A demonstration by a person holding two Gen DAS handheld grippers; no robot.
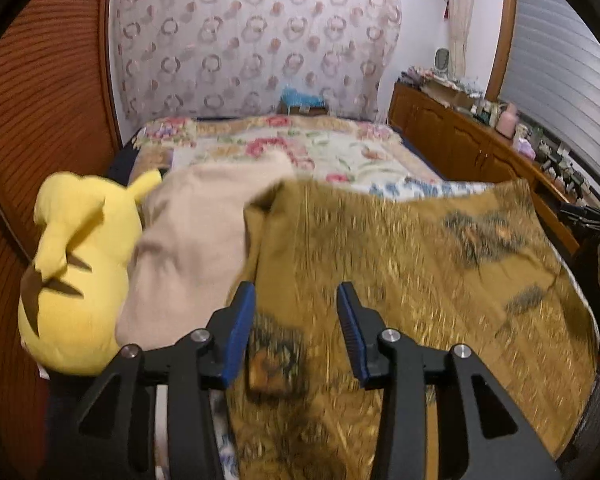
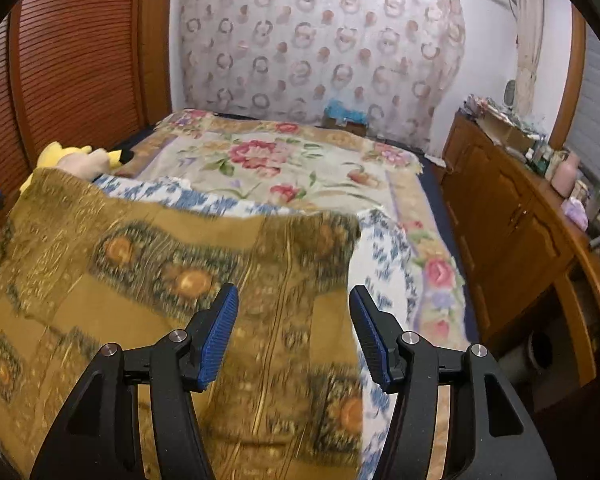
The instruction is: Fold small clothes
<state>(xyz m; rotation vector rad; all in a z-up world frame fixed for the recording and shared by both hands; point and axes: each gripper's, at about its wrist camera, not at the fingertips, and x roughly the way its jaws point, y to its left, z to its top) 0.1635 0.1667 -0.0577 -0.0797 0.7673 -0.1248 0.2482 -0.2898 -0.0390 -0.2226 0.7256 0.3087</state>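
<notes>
Mustard-gold patterned cloth garment [image 1: 400, 264] spread on floral quilted bed [image 1: 340, 152]; left gripper [image 1: 296, 300] apart above it; right gripper [image 2: 294, 304] likewise apart.

Yellow plush toy [image 1: 76, 264] at the left edge of the bed, just beside the ribbed wooden panel [image 1: 40, 100]. Floral bedspread [image 2: 284, 164] over the far half of the bed. Patterned curtain [image 1: 252, 36] behind the headboard end; small blue item [image 1: 300, 98] at its foot. Wooden cabinet [image 2: 512, 216] along the right wall, top crowded with clutter, a pink bottle [image 1: 507, 120] among it. Grey blinds [image 1: 560, 56] above.
</notes>
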